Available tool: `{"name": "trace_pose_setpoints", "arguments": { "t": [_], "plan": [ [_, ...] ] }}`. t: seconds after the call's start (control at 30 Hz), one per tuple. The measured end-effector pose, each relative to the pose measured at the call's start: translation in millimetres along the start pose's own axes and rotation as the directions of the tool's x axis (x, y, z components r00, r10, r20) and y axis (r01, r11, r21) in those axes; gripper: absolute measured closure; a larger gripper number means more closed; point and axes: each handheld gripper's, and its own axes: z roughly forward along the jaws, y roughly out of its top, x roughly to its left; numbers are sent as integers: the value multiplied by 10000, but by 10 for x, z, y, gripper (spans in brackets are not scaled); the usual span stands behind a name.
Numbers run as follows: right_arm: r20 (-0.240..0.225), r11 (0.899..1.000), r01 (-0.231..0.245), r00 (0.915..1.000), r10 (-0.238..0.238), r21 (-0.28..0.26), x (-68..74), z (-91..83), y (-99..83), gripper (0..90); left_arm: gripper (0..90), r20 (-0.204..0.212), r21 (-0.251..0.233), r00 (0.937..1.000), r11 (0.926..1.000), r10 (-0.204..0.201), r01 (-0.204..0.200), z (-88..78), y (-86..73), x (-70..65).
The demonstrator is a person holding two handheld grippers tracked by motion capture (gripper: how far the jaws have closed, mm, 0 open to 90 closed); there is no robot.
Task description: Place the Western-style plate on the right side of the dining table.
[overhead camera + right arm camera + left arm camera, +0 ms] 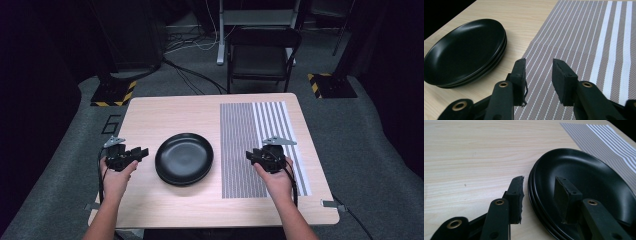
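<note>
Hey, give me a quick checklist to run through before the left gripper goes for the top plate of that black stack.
1. Left gripper empty, jaws apart: ok.
2. Its jaws straddle the rim of the stack of black plates, not yet pressing: ok.
3. Top plate empty: ok.
4. Right gripper empty, over the striped placemat, away from the plates: ok.
5. Placemat flat on the table: ok.
6. Number of plates stacked: cannot tell.

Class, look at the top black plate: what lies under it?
Under the top black plate, rims of more black plates show, stacked on the wooden table. Their insides are covered.
</note>
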Motion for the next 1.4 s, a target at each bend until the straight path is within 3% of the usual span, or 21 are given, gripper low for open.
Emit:
{"name": "trace_pose_setpoints", "arguments": {
  "t": [0.2,0.43,0.67,0.73,0.93,1.2,1.4],
  "plan": [
    [64,9998,-196,9998,196,81,40,86,31,603,592,-171,13,9996,9998,-210,210,40,0,30],
    [-79,9993,-346,9994,347,108,138,211,65,603,581,122,51,9996,9997,-243,243,117,-28,4],
    [-232,10000,3,9997,-5,-78,269,318,89,574,571,334,192,9990,9994,-295,288,164,-98,1],
    [-228,9998,163,9996,-165,-105,302,348,85,586,570,366,240,9992,9996,-128,120,169,-107,0],
    [-200,9990,426,9989,-429,-139,392,425,68,624,587,578,281,9979,9992,-296,280,196,-161,33],
    [-607,9999,-105,9981,100,-80,454,539,52,611,603,712,372,9955,9976,-618,592,214,-193,52],
    [-407,10000,89,9991,-88,12,498,613,41,585,625,816,538,9929,9952,-864,822,246,-209,62]
  ]
}}
